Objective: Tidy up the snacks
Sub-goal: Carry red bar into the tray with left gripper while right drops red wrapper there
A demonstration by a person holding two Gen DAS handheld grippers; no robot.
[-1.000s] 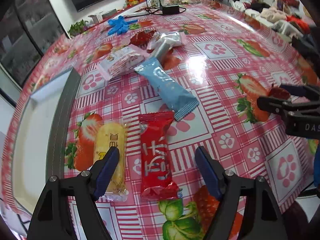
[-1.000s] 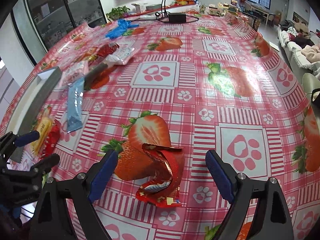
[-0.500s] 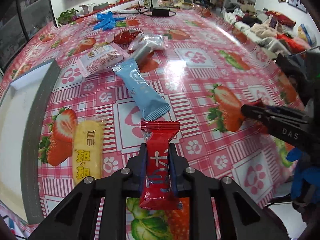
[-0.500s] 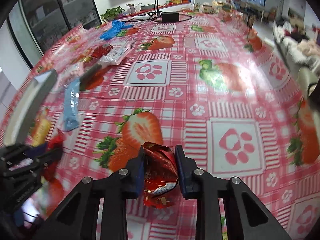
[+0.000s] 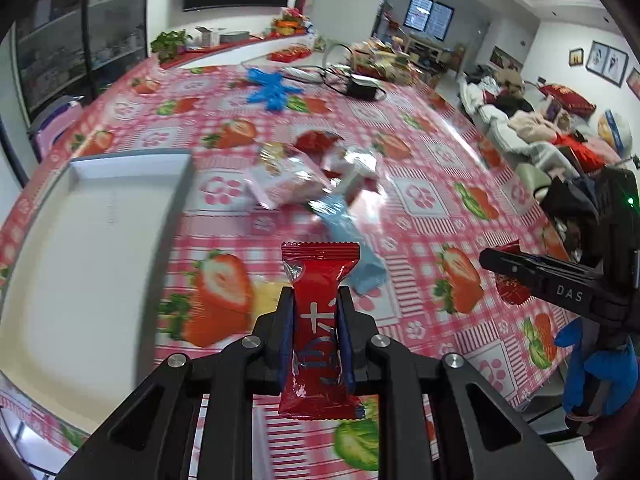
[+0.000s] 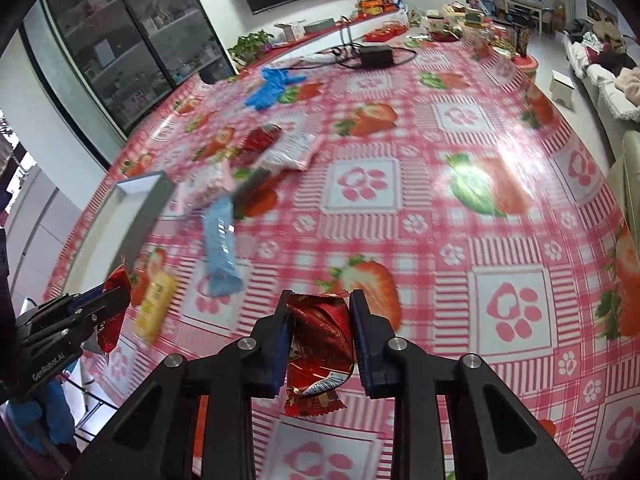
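Left gripper (image 5: pixel 314 338) clamps a red snack bar (image 5: pixel 318 320); right gripper (image 6: pixel 320 344) clamps a crumpled red packet (image 6: pixel 320 344).

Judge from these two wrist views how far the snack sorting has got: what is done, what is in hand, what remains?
Done: nothing yet; the grey tray shows no snacks in it. In hand: the left gripper is shut on a flat red snack pack, and the right gripper is shut on a crumpled red wrapper. Left: the yellow pack, the blue pack and the cluster of packets lie on the tablecloth.
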